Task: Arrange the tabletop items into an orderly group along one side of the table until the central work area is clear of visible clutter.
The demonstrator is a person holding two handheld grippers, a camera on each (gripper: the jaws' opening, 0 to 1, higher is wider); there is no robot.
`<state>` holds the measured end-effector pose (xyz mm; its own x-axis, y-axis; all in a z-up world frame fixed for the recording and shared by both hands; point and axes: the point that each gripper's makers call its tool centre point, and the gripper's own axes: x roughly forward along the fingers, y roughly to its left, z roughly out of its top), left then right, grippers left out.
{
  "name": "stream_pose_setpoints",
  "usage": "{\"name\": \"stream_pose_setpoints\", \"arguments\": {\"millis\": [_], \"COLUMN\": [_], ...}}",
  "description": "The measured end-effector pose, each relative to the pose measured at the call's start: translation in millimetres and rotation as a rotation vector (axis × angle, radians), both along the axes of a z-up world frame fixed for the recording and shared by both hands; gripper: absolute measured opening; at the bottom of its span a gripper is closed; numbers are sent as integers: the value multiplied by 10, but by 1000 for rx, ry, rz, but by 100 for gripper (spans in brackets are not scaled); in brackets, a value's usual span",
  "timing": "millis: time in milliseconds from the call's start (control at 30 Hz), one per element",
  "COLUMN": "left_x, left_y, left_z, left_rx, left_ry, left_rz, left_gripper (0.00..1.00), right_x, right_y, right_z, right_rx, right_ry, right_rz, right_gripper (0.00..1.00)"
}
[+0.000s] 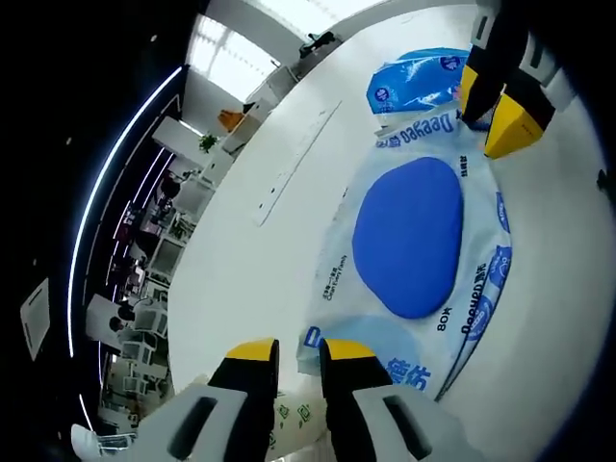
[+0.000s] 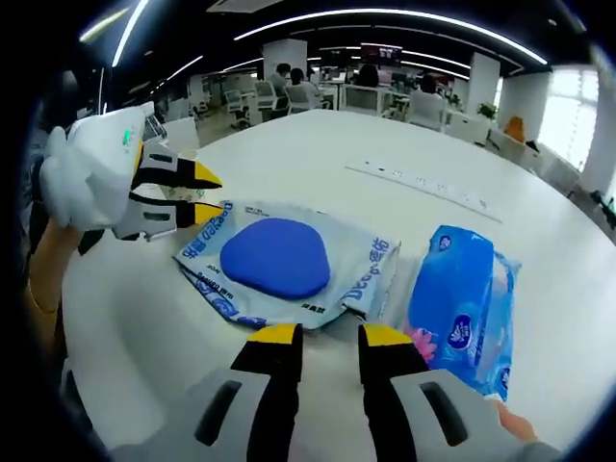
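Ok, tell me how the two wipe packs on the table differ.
The Deeyeo pack is pale with a large blue oval lid and lies flat and wide; the blue pack is solid blue, narrower and plumper. The left gripper is at the Deeyeo pack's corner; the blue pack lies untouched. Both are soft packs on the white table.

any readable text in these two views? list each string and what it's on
"Deeyeo": printed along the edges of the white wipes pack with the blue lid, readable at.
"80": beside the blue lid on that pack, left gripper view.
Chinese characters on that pack: too blurred to read.
Blue tissue pack: round logo only, unreadable.
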<state>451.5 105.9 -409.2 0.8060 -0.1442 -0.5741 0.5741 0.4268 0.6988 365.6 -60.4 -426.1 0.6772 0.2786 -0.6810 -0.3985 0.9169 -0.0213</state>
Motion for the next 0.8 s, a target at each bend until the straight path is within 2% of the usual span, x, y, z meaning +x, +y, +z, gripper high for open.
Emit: {"name": "stream_pose_setpoints", "arguments": {"millis": [167, 267, 600, 700, 800], "left_x": [-38, -64, -132, -157, -212], "left_y": [-83, -90, -122, -173, -279], "left_z": [59, 63, 63, 102, 140], "left_rx": [-70, -86, -131, -170, -254], "left_ry": [17, 24, 38, 35, 52], "left_rz": [-17, -15, -25, -41, -70], "left_gripper": [17, 18, 26, 32, 39], "right_x": [-5, -8, -88, -121, -151], "right_y": [-12, -47, -28, -53, -84], "right_z": [22, 64, 81, 102, 123], "right_rx": [13, 49, 65, 74, 81], "right_ry": [-9, -16, -19, -24, -28], "right_rz": [3, -2, 38, 39, 39], "right_gripper": [20, 20, 29, 29, 29]}}
